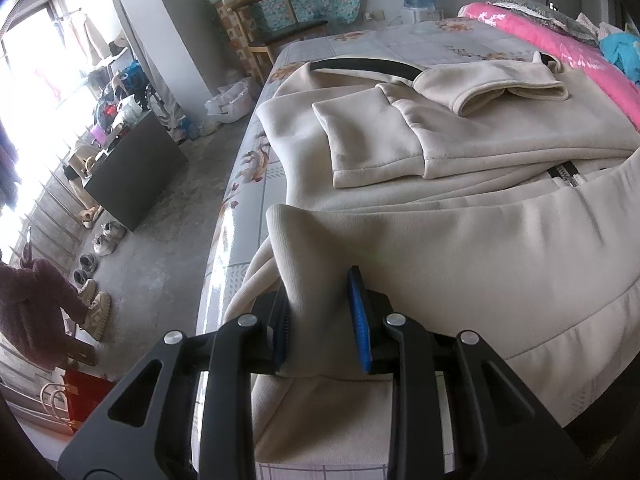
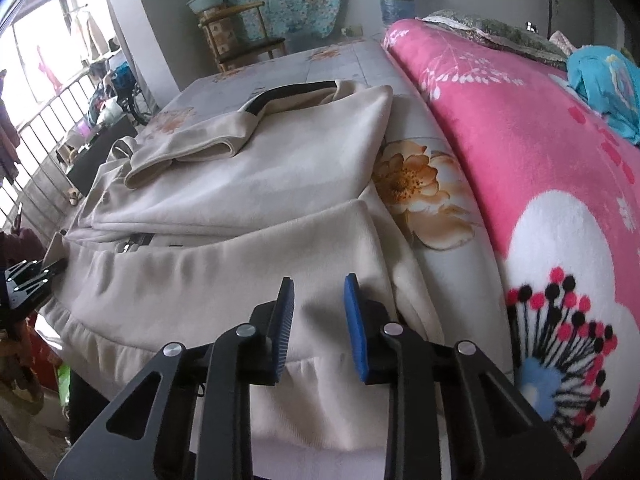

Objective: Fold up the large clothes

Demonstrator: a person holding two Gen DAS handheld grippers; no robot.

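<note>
A large cream zip jacket lies on the bed, its two sleeves folded in across the body. My left gripper is shut on a bunched fold of the hem at the jacket's near left corner, and the cloth rises between its blue pads. In the right wrist view the jacket spreads ahead, and my right gripper is shut on the ribbed hem near the right corner. Black parts of the left gripper show at the left edge of that view. The dark collar lies at the far end.
A floral bed sheet covers the mattress. A pink flowered blanket lies along the jacket's right side, with blue clothes on top. Left of the bed are the floor with several shoes, a dark box and a wooden chair.
</note>
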